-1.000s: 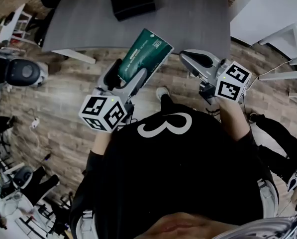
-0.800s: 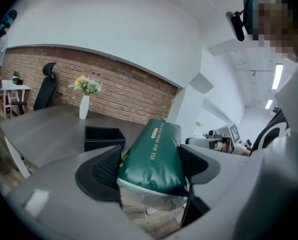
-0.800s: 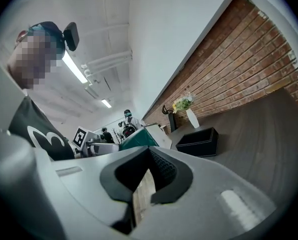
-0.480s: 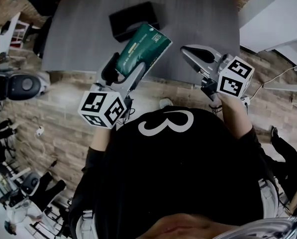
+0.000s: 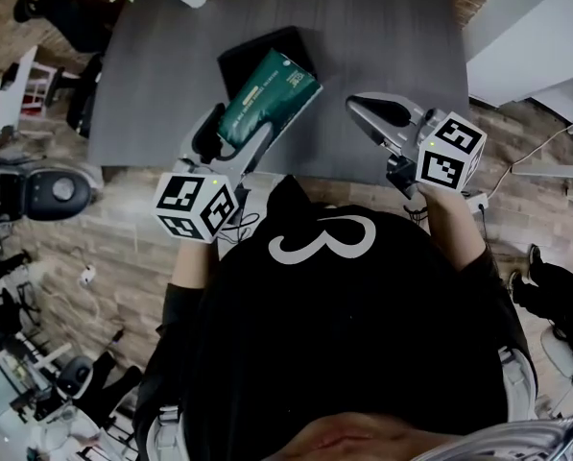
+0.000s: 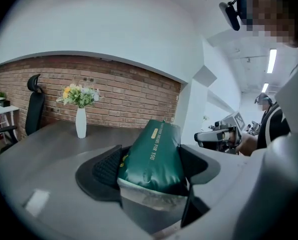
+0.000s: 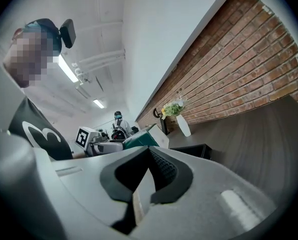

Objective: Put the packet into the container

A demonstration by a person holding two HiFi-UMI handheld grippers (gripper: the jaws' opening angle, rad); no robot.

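Packet [image 5: 267, 94] looks soft, light and slippery, best held by its flat low end. Left gripper [image 5: 233, 140] jaws pinch it there, black container [image 5: 248, 54] just beyond at 12 o'clock; right gripper [image 5: 368, 113] jaws sit pressed together, empty.

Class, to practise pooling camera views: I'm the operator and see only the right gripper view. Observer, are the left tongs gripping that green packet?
Observer: Yes. The left gripper view shows the left tongs shut on the green packet, a pad on either side.
Operator: Is it over the black container?
Observer: In the head view it overlaps the black container on the grey table; its height I cannot tell.
Operator: Any print on it?
Observer: Gold lettering ending "FOR YOU".
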